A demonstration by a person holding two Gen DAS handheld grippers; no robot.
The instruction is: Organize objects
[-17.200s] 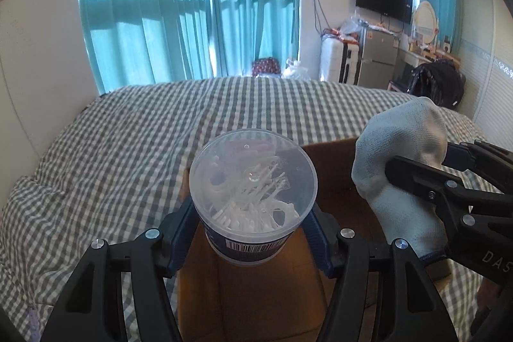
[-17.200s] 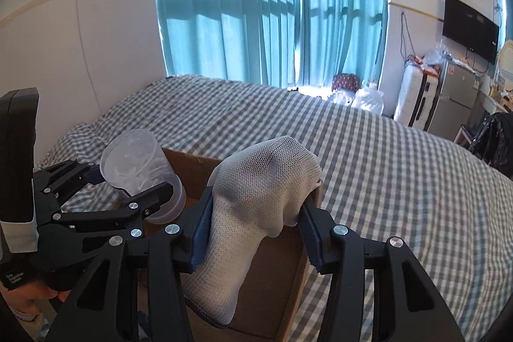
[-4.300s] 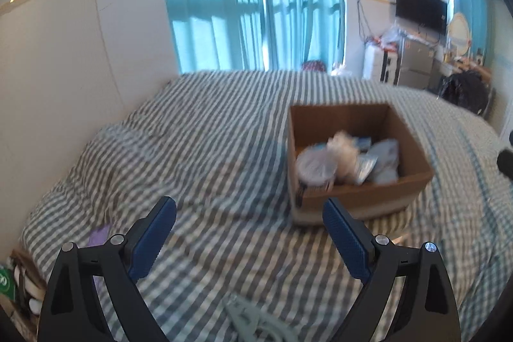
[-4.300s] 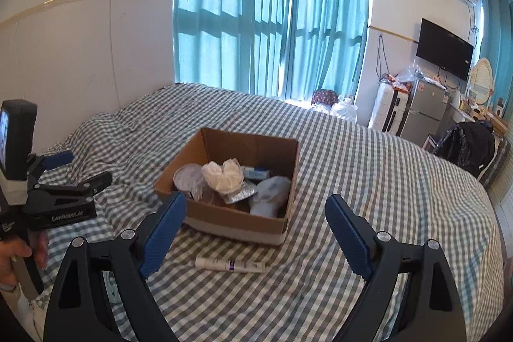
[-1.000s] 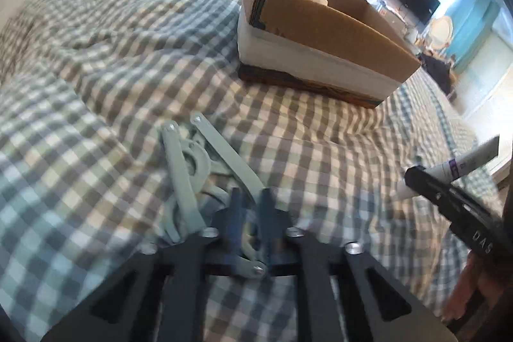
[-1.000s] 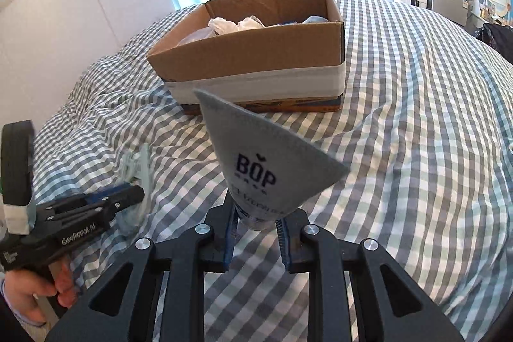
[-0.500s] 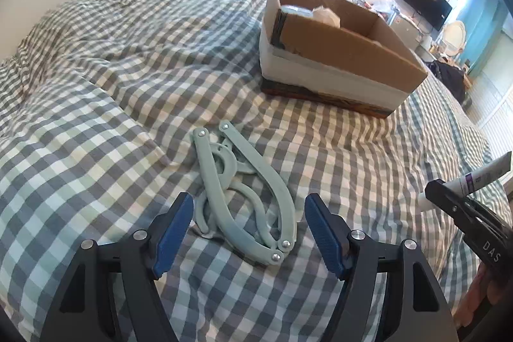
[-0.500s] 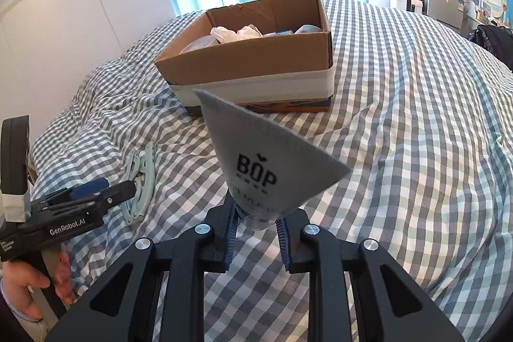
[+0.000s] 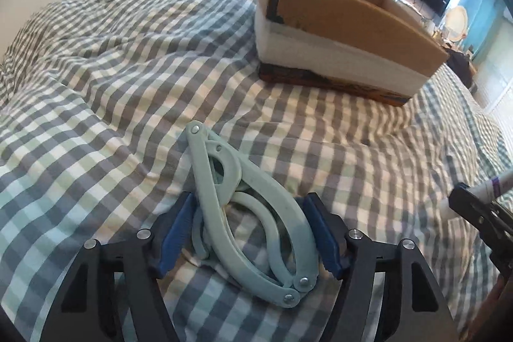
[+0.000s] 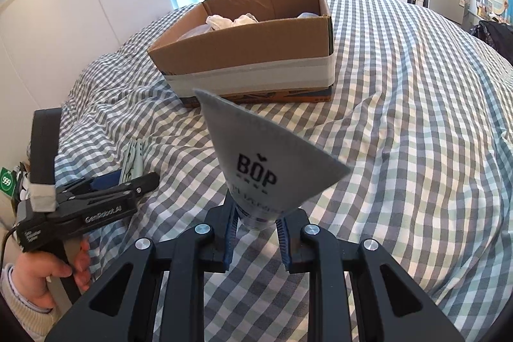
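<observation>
A pale green folding hanger (image 9: 247, 213) lies on the checked bedspread. My left gripper (image 9: 250, 229) is open, with a blue pad on each side of the hanger, low on the bed. The hanger (image 10: 134, 161) and left gripper (image 10: 128, 181) also show in the right wrist view. My right gripper (image 10: 256, 233) is shut on a grey BOP tube (image 10: 263, 162), held up above the bed. The tube's end (image 9: 495, 185) shows at the right edge of the left wrist view. The cardboard box (image 10: 256, 53) holds several items.
The box (image 9: 336, 31) sits on the bed beyond the hanger. The checked bedspread (image 10: 416, 117) spreads to the right. Curtains, a TV and furniture stand at the back of the room.
My left gripper opened, then moved down and forward so its pads now flank the hanger. The right gripper stays shut on the tube, raised slightly.
</observation>
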